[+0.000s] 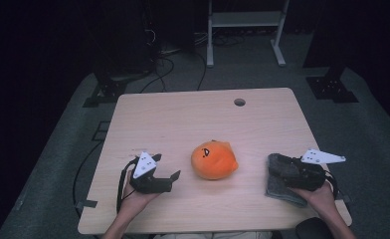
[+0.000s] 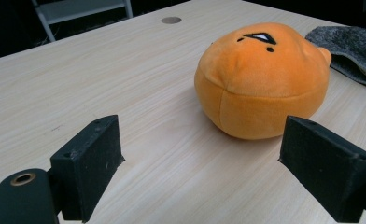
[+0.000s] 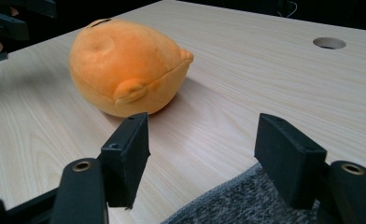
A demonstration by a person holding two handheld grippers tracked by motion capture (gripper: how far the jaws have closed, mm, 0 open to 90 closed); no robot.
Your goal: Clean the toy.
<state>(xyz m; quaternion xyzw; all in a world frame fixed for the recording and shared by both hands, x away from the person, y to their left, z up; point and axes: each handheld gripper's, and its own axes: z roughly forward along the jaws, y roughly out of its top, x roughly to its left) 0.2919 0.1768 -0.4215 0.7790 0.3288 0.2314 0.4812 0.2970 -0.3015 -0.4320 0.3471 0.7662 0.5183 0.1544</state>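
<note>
One orange plush toy [image 1: 214, 160] sits on the bench [image 1: 183, 119], roughly centre and toward the near half, w/ a small black stitched face on top. One grey knitted cloth [image 1: 277, 186] lies at the near right, just right of the plush and apart from it. Two tools in all, one per hand. One round cable hole [image 1: 240, 102] in the bench top at the far side.

Left tool [image 1: 175, 175] is near left of the plush, jaws pointing right at it, spread wide w/ nothing between them; in the left gripper view the plush [image 2: 265, 79] sits just beyond the jaw tips, not touched. Right tool [image 1: 277, 167] rests over the cloth, pointing left toward the plush; jaws also spread wide, gripping nothing. In the right gripper view the cloth [image 3: 246, 200] lies under and between the jaws, pads not pressing it, and the plush [image 3: 125, 65] is a bit farther off.

Hard to make out: surroundings beyond the bench are v. dark, only some cables and a white frame [image 1: 245, 25] on the floor show. Both forearms are cut off at the near edge. Cloth's near part is partly covered by the right hand [image 1: 320, 196]. Cloth's fold can't be told.
</note>
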